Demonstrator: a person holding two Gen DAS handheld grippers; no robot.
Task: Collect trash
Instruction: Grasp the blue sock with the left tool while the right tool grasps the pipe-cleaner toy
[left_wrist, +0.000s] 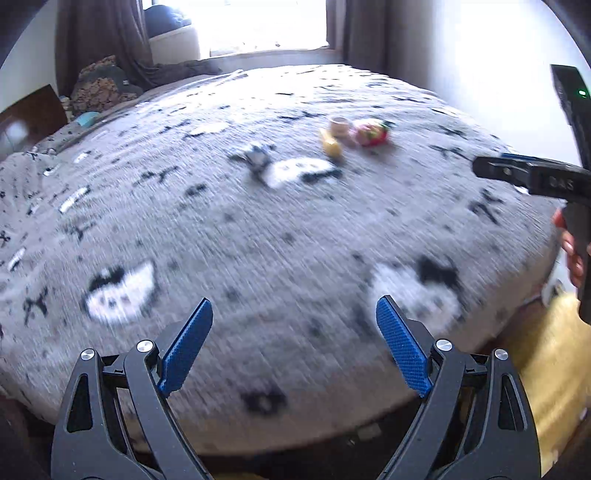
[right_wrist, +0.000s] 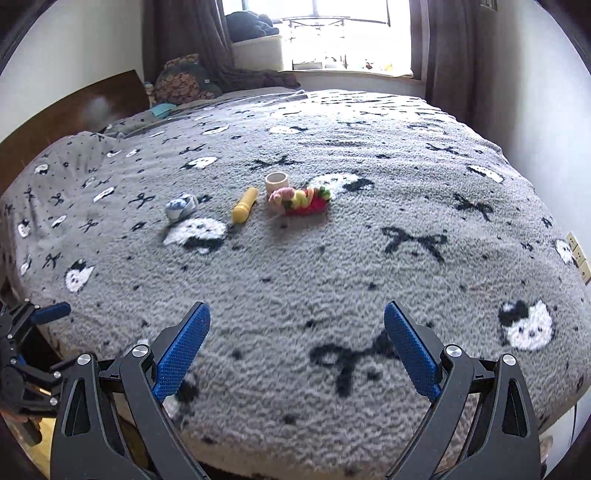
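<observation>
We are at the approach: left gripper (left_wrist: 294, 345) and right gripper (right_wrist: 297, 350) both gape wide, empty. The trash, a yellow tube (right_wrist: 244, 205), paper cup (right_wrist: 276, 180) and red wrapper (right_wrist: 303, 201), lies on the bedspread (right_wrist: 332, 277) toward twelve o'clock; next we reach forward.

Daylight enters through the blown-out window (right_wrist: 347, 40) beyond the far edge of the grey fleece blanket (right_wrist: 295, 280). Left wrist view is heavily motion-smeared; right wrist view mostly sharp. Fisheye bending and dark vignetting mark all corners.
</observation>
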